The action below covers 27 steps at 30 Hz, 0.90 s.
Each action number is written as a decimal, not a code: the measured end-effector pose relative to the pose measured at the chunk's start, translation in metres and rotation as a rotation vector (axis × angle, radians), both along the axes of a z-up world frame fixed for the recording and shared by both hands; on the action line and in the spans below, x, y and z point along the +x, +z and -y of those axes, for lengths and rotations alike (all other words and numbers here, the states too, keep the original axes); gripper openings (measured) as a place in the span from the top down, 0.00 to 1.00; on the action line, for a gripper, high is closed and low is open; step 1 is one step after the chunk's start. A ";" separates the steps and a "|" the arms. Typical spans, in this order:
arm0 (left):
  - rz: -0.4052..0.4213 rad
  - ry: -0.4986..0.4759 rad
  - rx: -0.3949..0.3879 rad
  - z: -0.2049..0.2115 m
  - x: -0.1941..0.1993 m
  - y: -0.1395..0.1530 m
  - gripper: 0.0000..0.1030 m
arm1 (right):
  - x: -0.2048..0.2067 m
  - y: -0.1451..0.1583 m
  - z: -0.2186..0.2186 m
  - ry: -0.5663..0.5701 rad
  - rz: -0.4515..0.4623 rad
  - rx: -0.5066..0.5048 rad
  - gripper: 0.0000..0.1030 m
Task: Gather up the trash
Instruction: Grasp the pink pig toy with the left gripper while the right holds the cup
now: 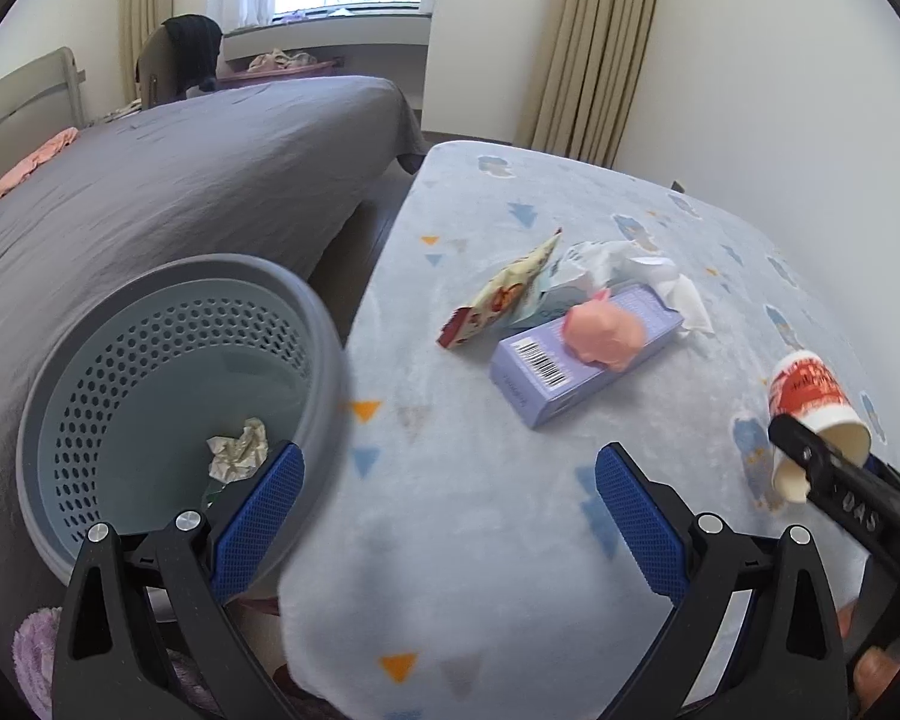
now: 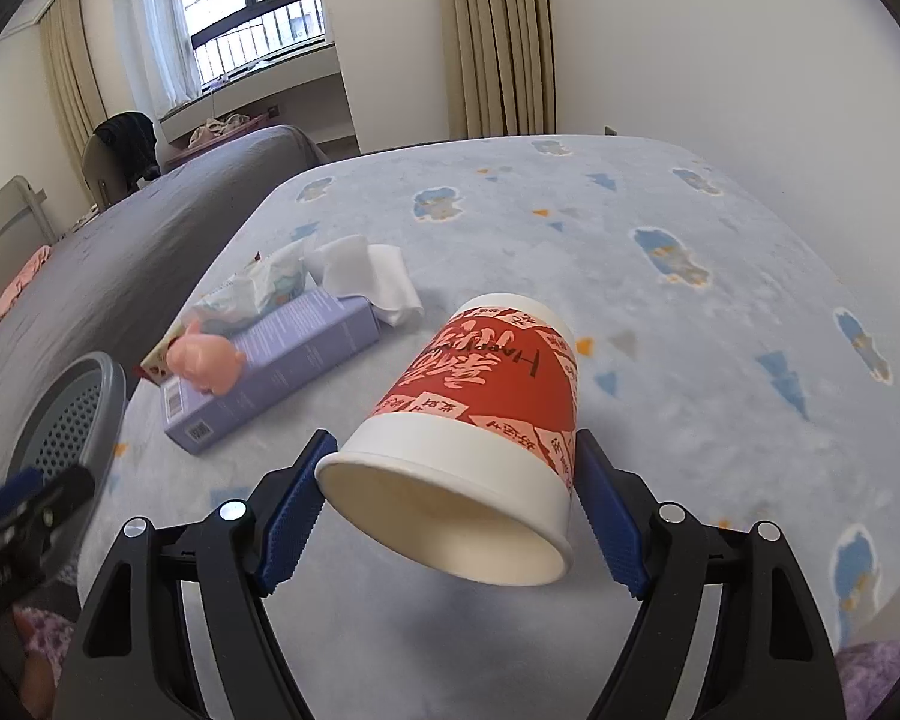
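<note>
My right gripper [image 2: 450,510] is shut on a red-and-white paper cup [image 2: 480,420], held tilted above the table with its mouth toward the camera; the cup [image 1: 810,414] also shows at the right of the left wrist view. My left gripper [image 1: 450,510] stands open with nothing between its blue fingers [image 1: 636,516], over the table edge beside a grey perforated bin [image 1: 168,360] that holds a crumpled paper [image 1: 240,447]. On the table lie a purple box [image 1: 576,360], a pink toy pig [image 1: 603,336] on top of it, a snack wrapper [image 1: 504,294] and white tissues [image 1: 624,273].
The table is covered by a pale blue patterned cloth [image 1: 480,480]. A bed with a grey cover [image 1: 180,180] lies left of the table, behind the bin. A wall and beige curtains [image 1: 594,48] close off the far side. A purple fluffy fabric [image 1: 30,654] shows at bottom left.
</note>
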<state>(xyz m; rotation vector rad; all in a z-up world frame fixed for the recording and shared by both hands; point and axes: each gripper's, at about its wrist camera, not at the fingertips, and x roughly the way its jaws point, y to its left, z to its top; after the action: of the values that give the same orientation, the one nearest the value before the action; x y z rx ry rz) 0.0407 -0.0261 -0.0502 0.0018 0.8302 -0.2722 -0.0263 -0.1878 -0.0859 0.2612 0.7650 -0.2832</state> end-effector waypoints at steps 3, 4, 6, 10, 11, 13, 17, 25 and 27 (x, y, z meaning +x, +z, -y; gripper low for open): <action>0.015 -0.011 0.011 0.017 0.003 0.004 0.07 | -0.010 -0.001 0.005 0.004 0.002 0.002 0.26; 0.020 -0.013 0.014 0.021 0.005 0.005 0.07 | -0.012 -0.001 0.008 0.006 0.005 0.009 0.26; 0.028 -0.017 0.015 0.032 0.009 0.007 0.07 | -0.014 -0.001 0.012 0.008 0.012 0.023 0.26; 0.022 -0.021 0.019 0.051 0.020 0.006 0.07 | -0.018 -0.003 0.021 0.007 0.024 0.043 0.26; 0.025 -0.022 0.023 0.055 0.022 0.006 0.07 | -0.019 -0.004 0.024 0.005 0.028 0.053 0.26; 0.034 -0.022 0.043 0.066 0.027 0.004 0.07 | -0.021 -0.004 0.030 0.005 0.040 0.082 0.26; 0.043 -0.026 0.073 0.082 0.038 -0.001 0.07 | -0.024 -0.004 0.039 0.001 0.056 0.122 0.26; 0.020 -0.038 0.102 0.102 0.058 -0.016 0.08 | -0.026 -0.008 0.048 0.005 0.069 0.184 0.26; 0.013 -0.034 0.096 0.102 0.061 -0.018 0.10 | -0.026 -0.008 0.048 0.007 0.069 0.186 0.26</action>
<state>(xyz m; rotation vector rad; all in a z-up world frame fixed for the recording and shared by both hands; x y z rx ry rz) 0.1021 -0.1286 -0.0681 0.1078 0.8300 -0.2639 -0.0523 -0.2361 -0.0939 0.4415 0.7240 -0.1959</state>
